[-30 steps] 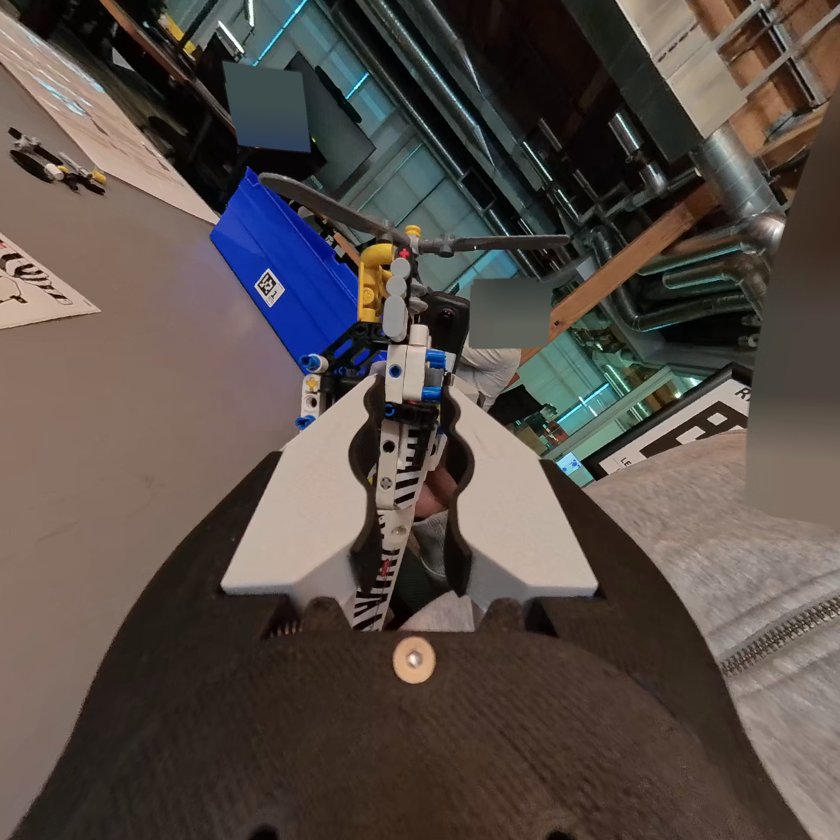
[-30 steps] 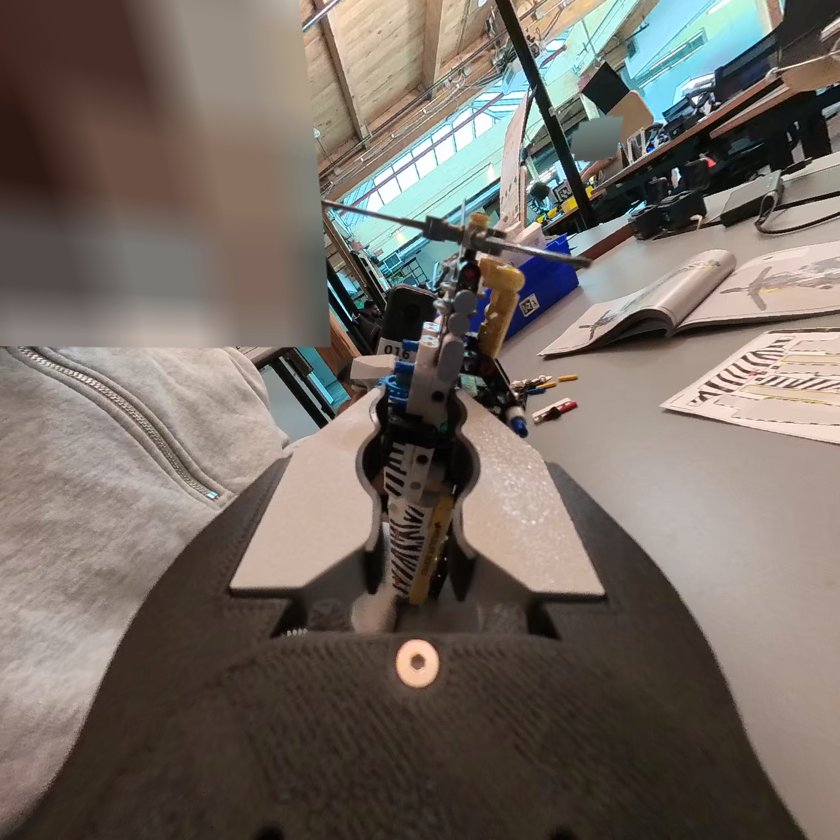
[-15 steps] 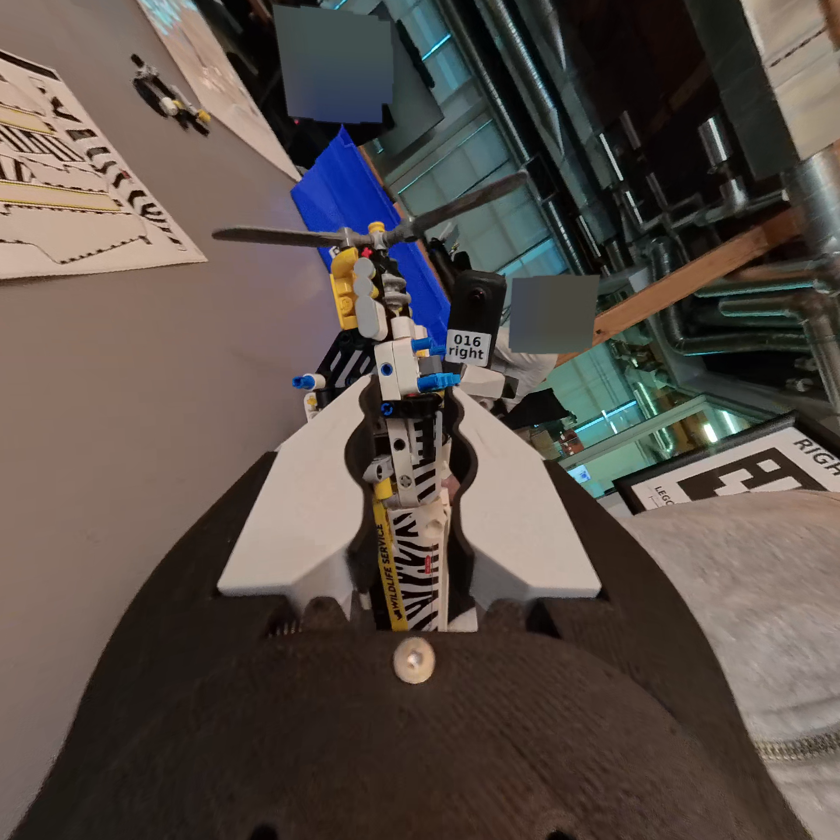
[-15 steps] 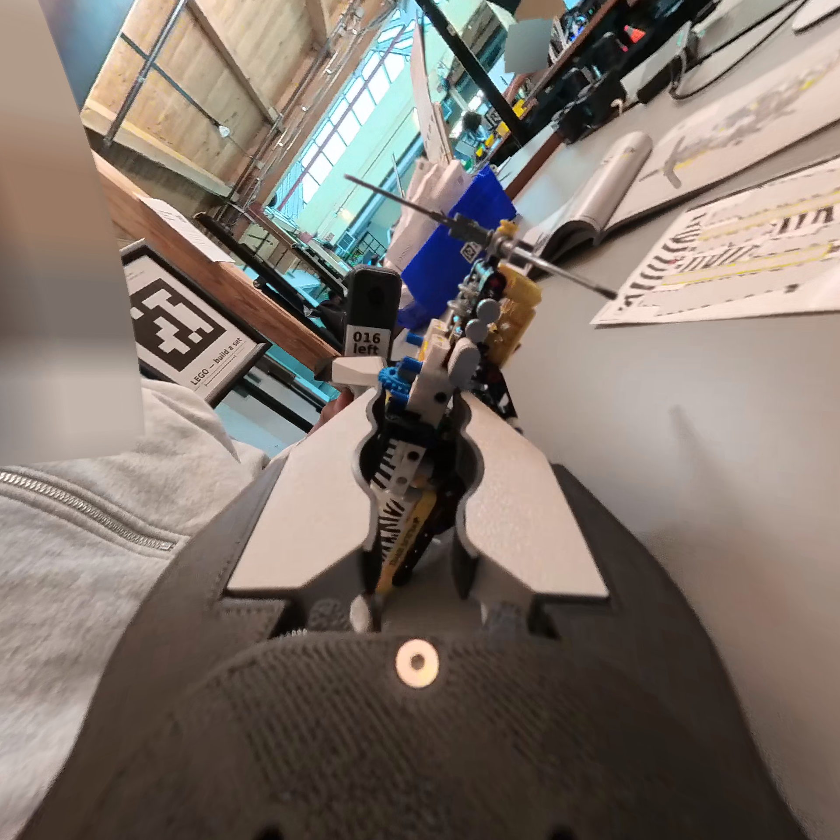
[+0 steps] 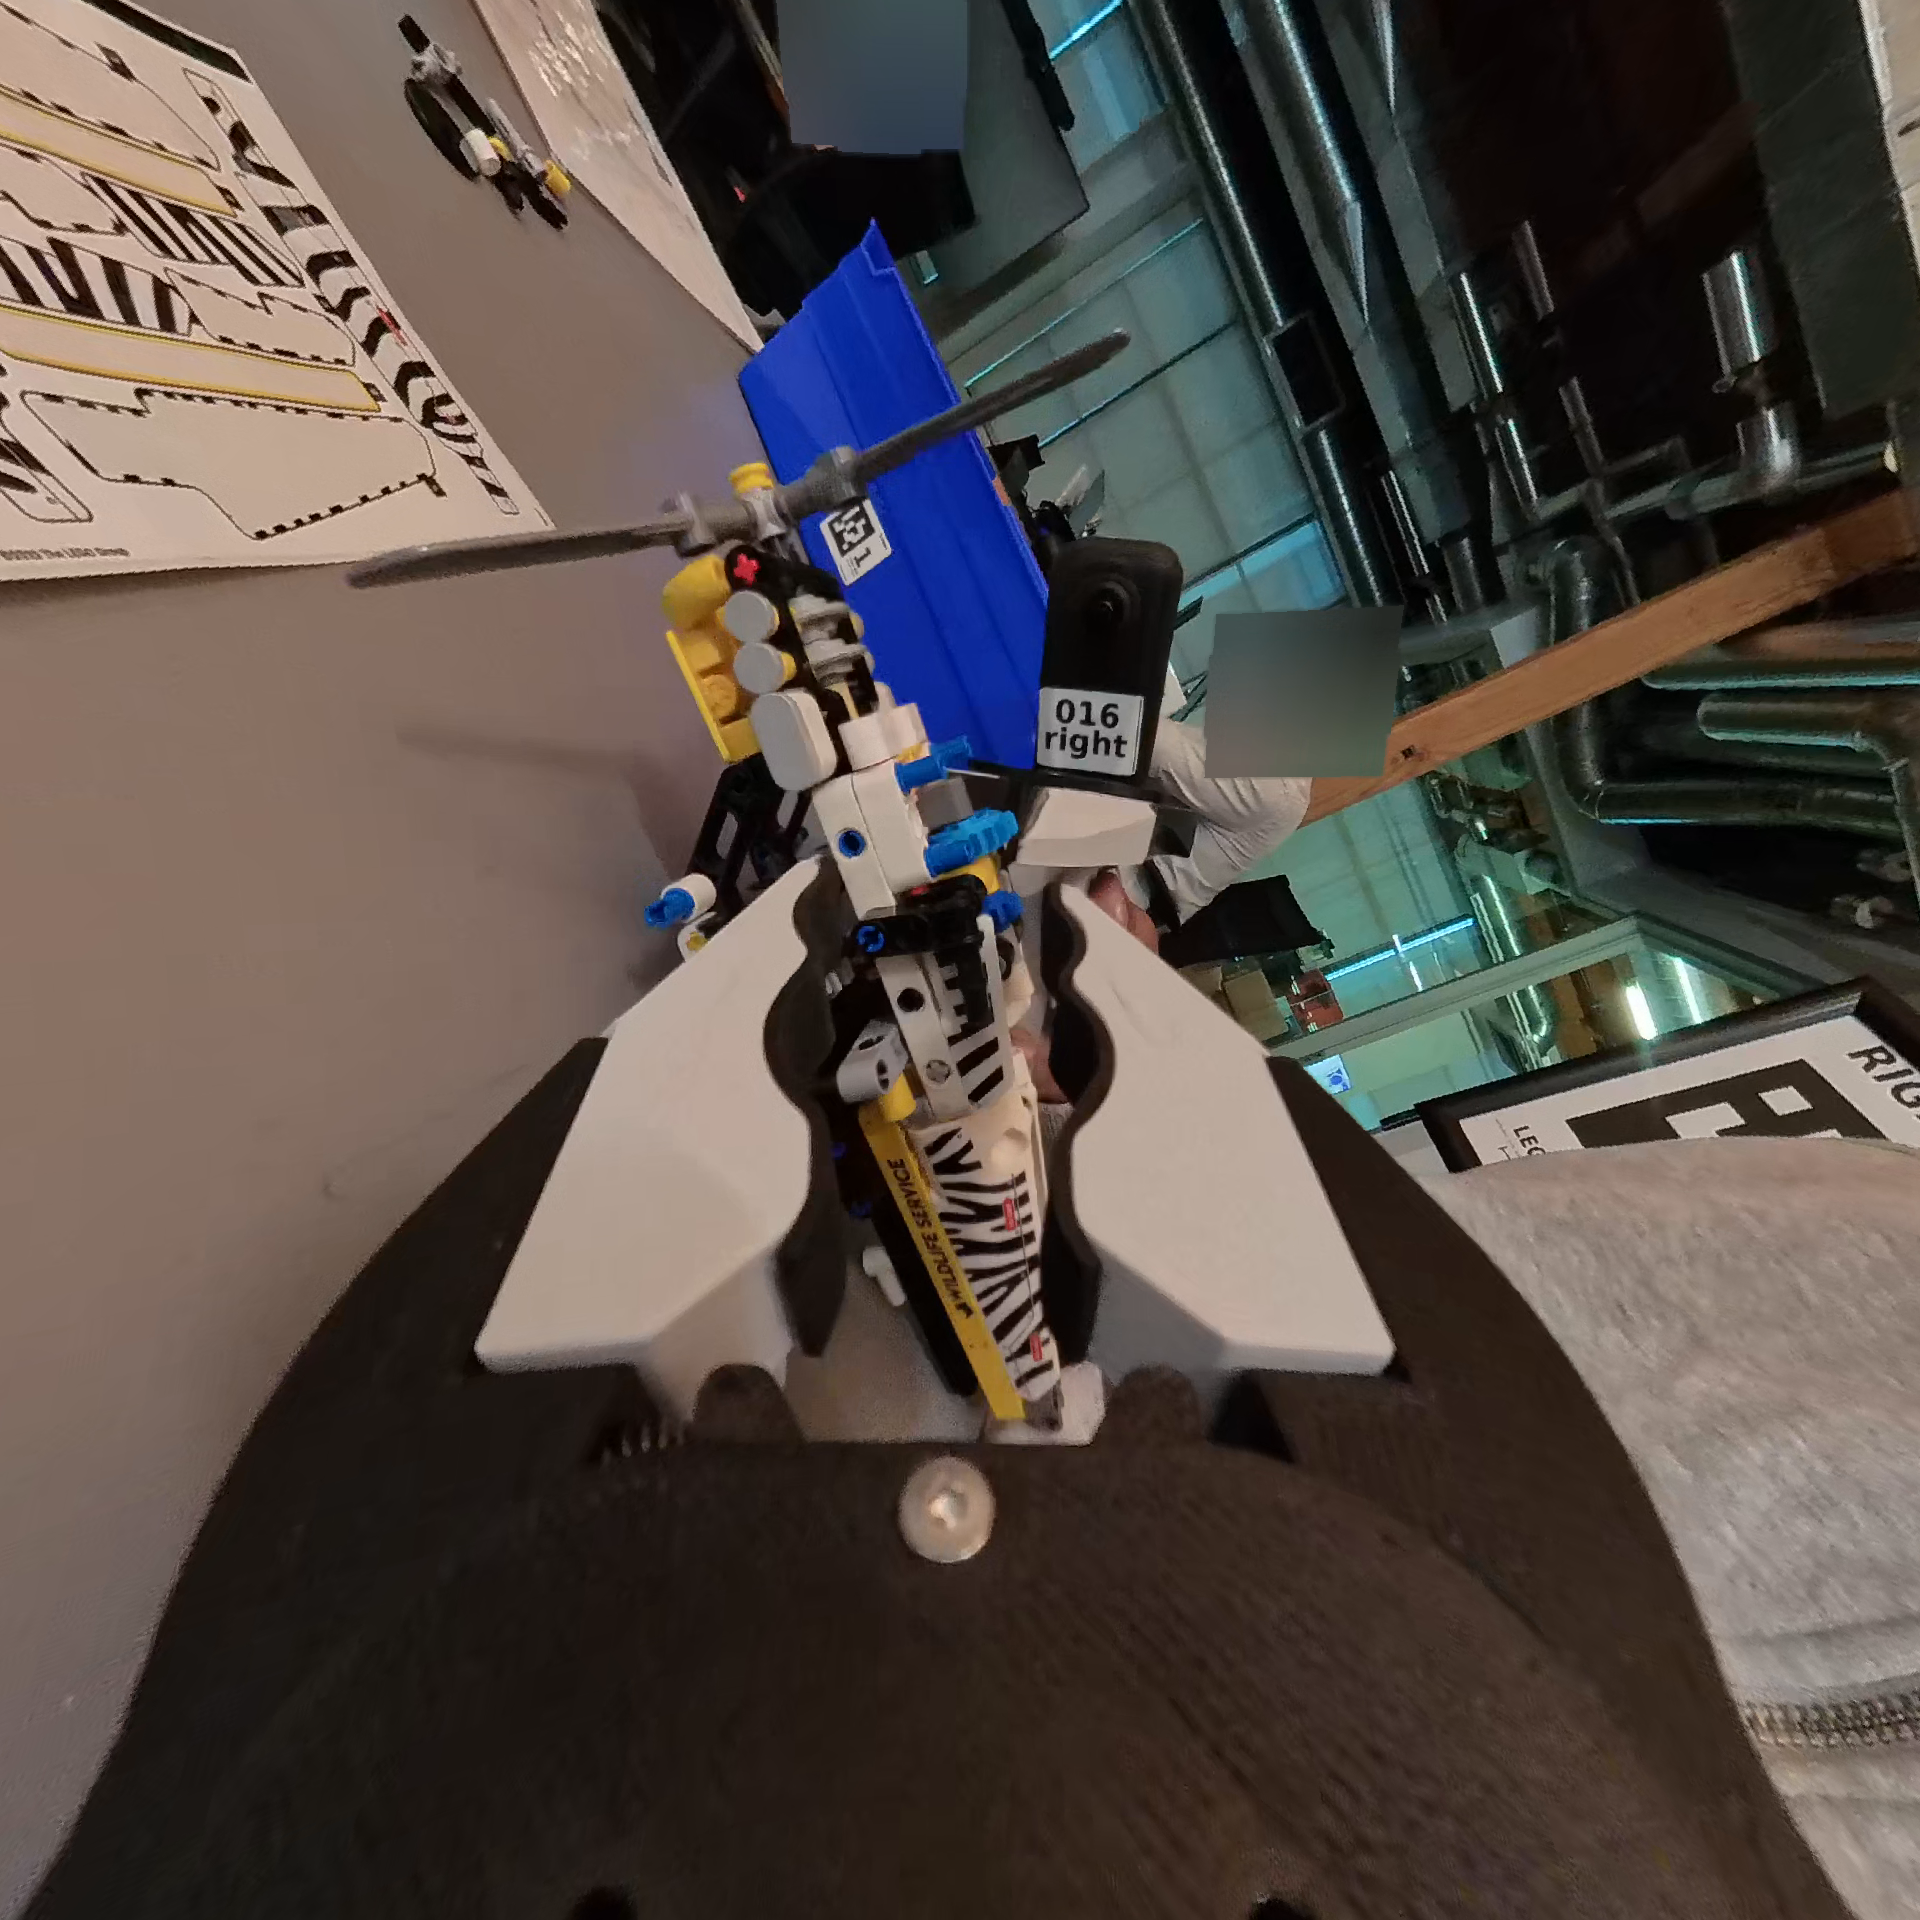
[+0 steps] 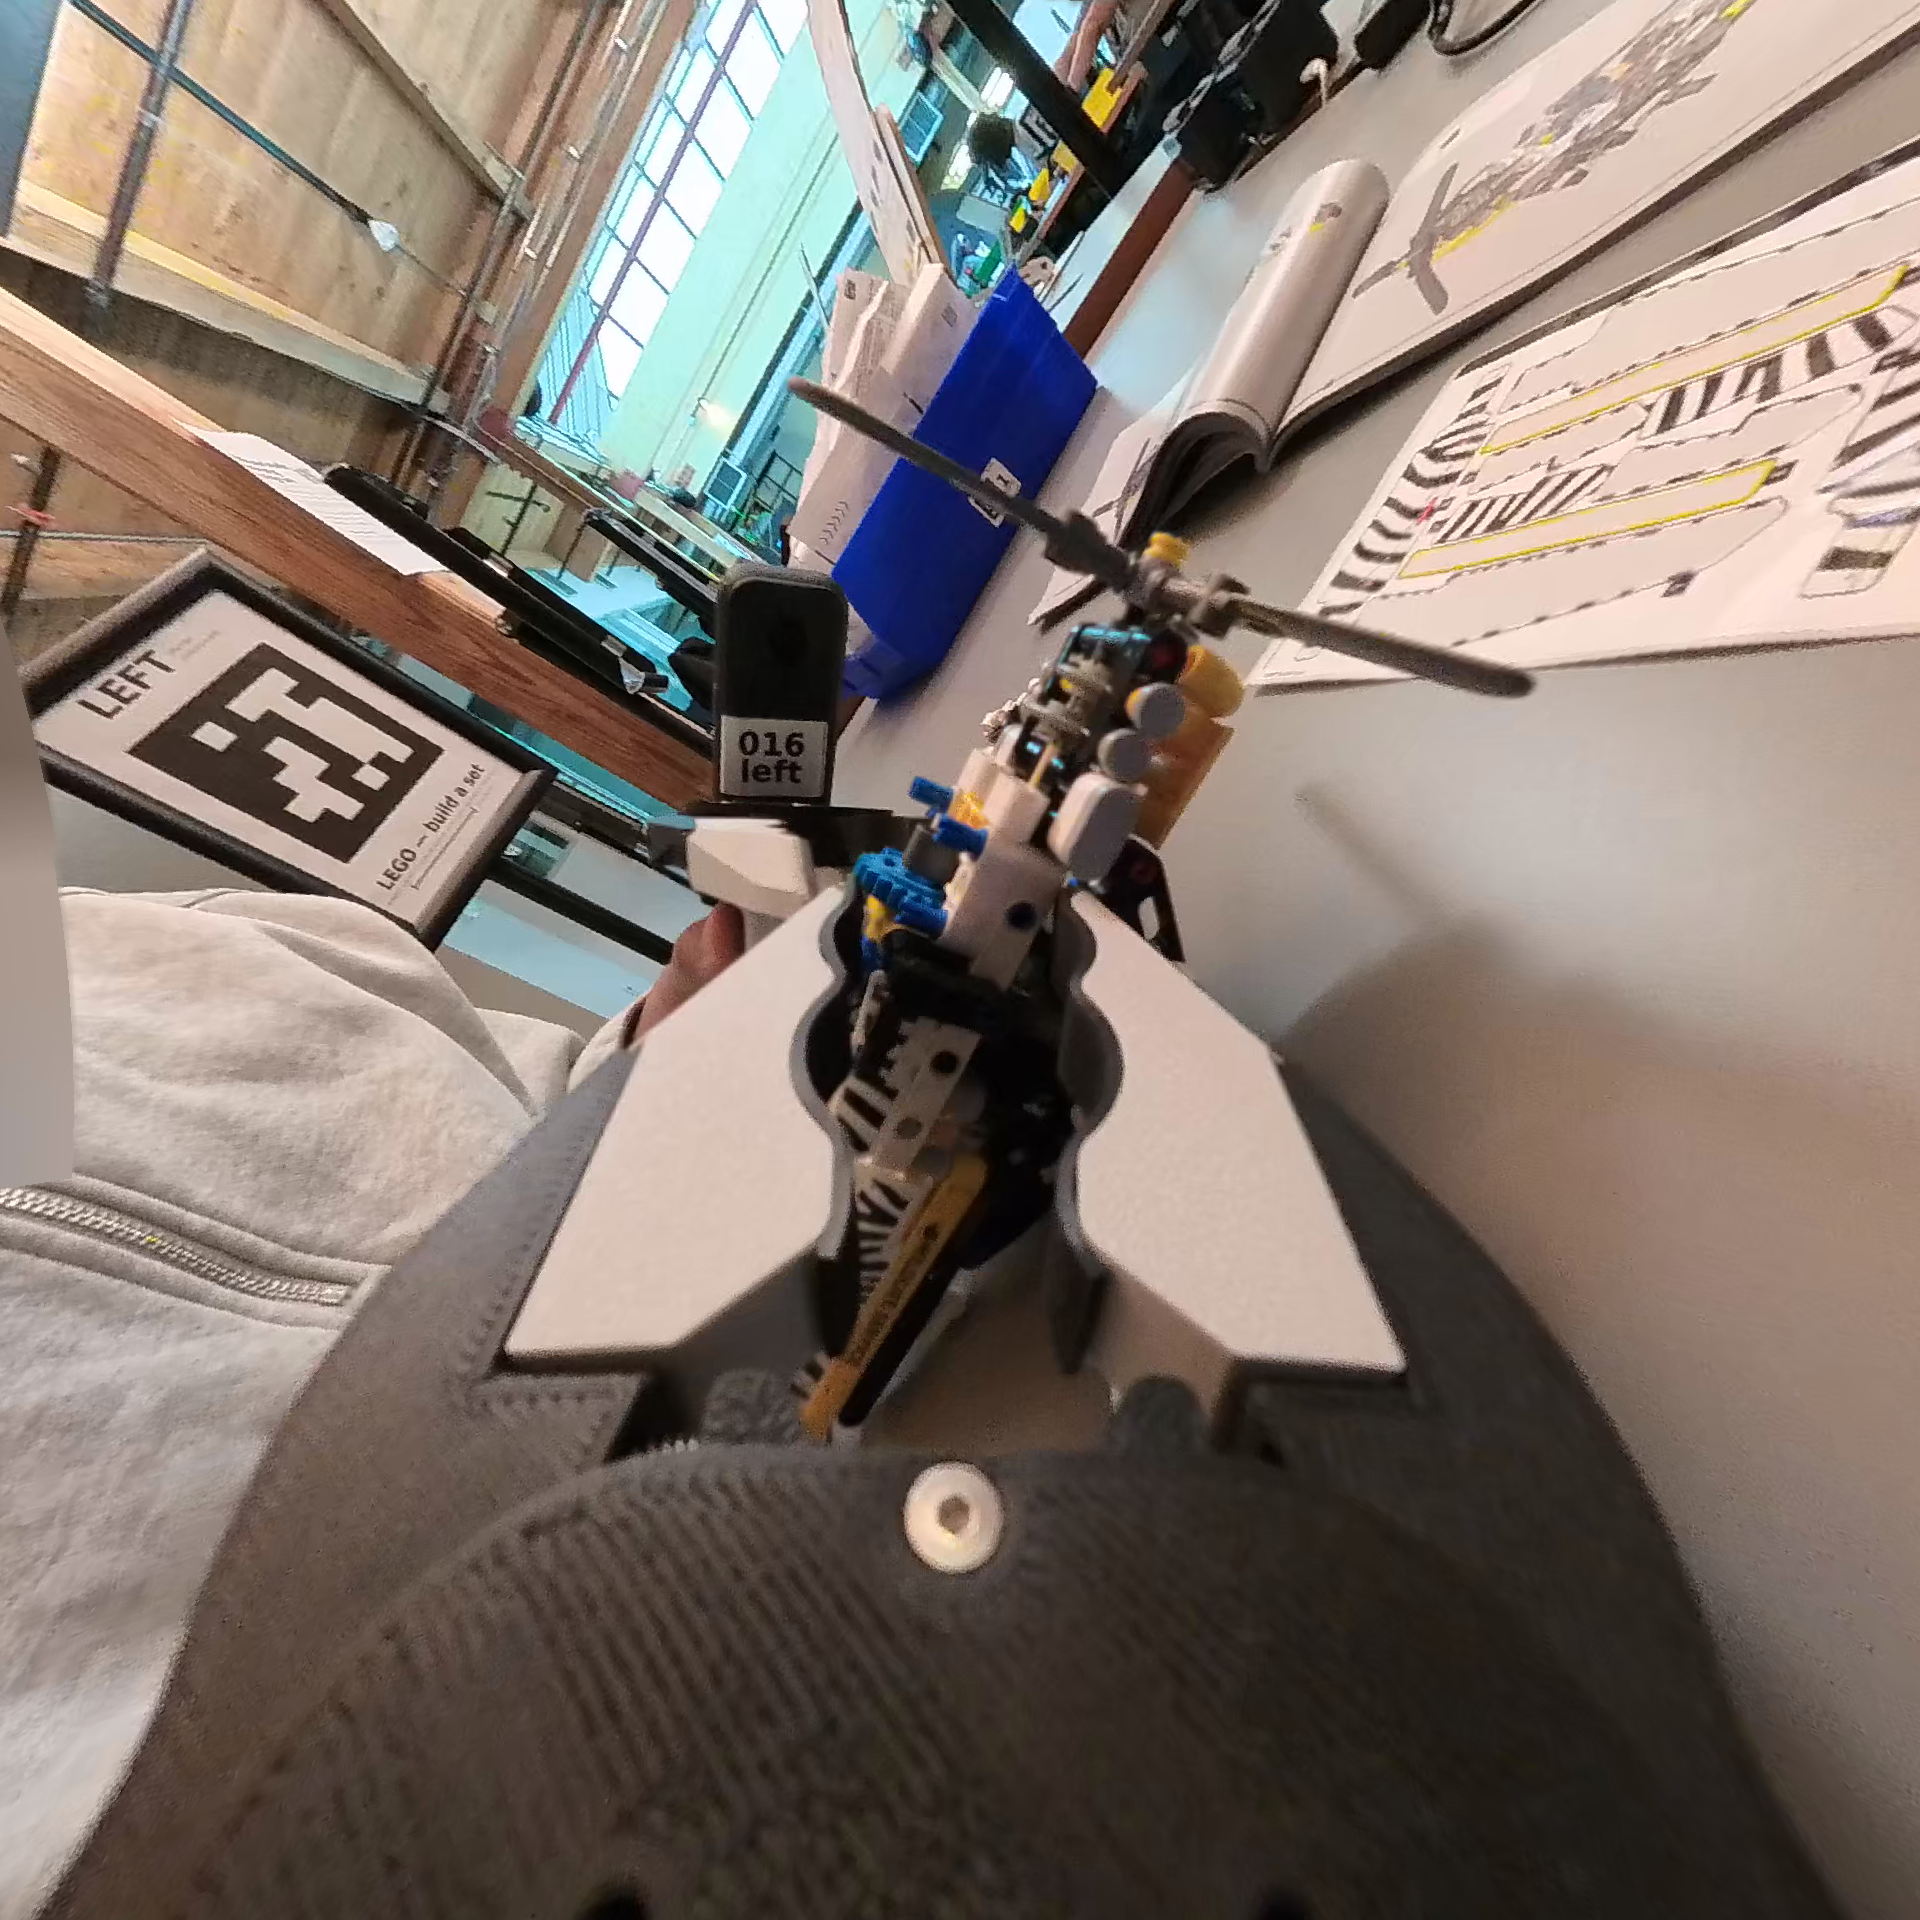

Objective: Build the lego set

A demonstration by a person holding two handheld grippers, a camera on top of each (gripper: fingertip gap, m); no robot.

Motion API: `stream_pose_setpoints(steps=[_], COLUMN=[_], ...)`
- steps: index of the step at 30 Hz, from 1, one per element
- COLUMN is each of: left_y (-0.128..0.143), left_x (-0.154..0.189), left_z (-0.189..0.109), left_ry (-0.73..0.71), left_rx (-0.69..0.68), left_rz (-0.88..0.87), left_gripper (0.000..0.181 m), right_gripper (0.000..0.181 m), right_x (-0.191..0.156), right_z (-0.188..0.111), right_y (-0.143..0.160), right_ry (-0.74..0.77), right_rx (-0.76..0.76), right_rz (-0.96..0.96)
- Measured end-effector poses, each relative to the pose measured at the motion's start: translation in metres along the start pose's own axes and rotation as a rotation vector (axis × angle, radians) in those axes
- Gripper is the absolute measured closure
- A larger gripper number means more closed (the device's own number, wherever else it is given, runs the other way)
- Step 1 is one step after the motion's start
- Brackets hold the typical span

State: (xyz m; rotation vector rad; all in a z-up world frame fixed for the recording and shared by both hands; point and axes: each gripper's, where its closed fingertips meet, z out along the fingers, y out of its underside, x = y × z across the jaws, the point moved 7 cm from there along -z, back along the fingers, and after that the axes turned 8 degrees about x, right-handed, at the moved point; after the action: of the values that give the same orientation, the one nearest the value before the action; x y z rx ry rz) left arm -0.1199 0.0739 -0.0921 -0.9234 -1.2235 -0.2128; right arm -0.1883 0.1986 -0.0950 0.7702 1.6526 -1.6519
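A lego helicopter with a zebra-striped white, yellow and black body [image 5: 966,1195], a yellow top block and a grey rotor [image 5: 727,520] is held in the air beside the grey table [image 5: 260,883]. My left gripper [image 5: 935,914] is shut on one end of its body. My right gripper [image 6: 956,914] is shut on the other end of the helicopter [image 6: 914,1091]. The two grippers face each other. The right gripper's white fingertip [image 5: 1086,836] shows past the model in the left wrist view. The left gripper's fingertip [image 6: 748,862] shows in the right wrist view.
A blue bin [image 6: 966,457] stands at the table's far side. A sticker sheet [image 6: 1662,468] and an open instruction booklet [image 6: 1455,229] lie on the table, with loose small parts [image 5: 488,156] farther off. A framed marker sign [image 6: 281,769] and a person's grey sweatshirt [image 6: 208,1143] are close by. Less than 4 cm separates the two grippers' tips.
Both grippers have rolled together with the helicopter still held, so the table now stands steeper in both views. The rotor has turned and the sticker sheet has come into view.
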Motion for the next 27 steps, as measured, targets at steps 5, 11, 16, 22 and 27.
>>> stream_pose_setpoints(steps=[5, 11, 16, 22, 27], left_y=[0.003, 0.006, 0.008, 0.005, -0.001], left_x=[-0.002, -0.005, -0.007, -0.002, -0.001], left_z=[-0.001, -0.004, -0.008, -0.016, -0.025], left_ry=[-0.014, -0.023, -0.035, -0.055, -0.059], left_rx=[-0.014, -0.052, -0.069, -0.057, -0.021], left_rz=[-0.008, -0.024, -0.026, 0.037, 0.048], left_gripper=[0.141, 0.141, 0.14, 0.142, 0.142], right_gripper=[0.146, 0.145, 0.145, 0.143, 0.14], right_x=[0.002, 0.003, 0.004, 0.003, 0.003], right_z=[0.004, 0.007, 0.011, 0.01, 0.008], right_y=[-0.001, 0.002, 0.004, 0.003, 0.003], right_ry=[0.028, 0.046, 0.055, 0.05, 0.048], right_rx=[-0.018, -0.054, -0.077, -0.07, -0.05], right_rz=[-0.034, -0.037, -0.035, -0.041, -0.028])
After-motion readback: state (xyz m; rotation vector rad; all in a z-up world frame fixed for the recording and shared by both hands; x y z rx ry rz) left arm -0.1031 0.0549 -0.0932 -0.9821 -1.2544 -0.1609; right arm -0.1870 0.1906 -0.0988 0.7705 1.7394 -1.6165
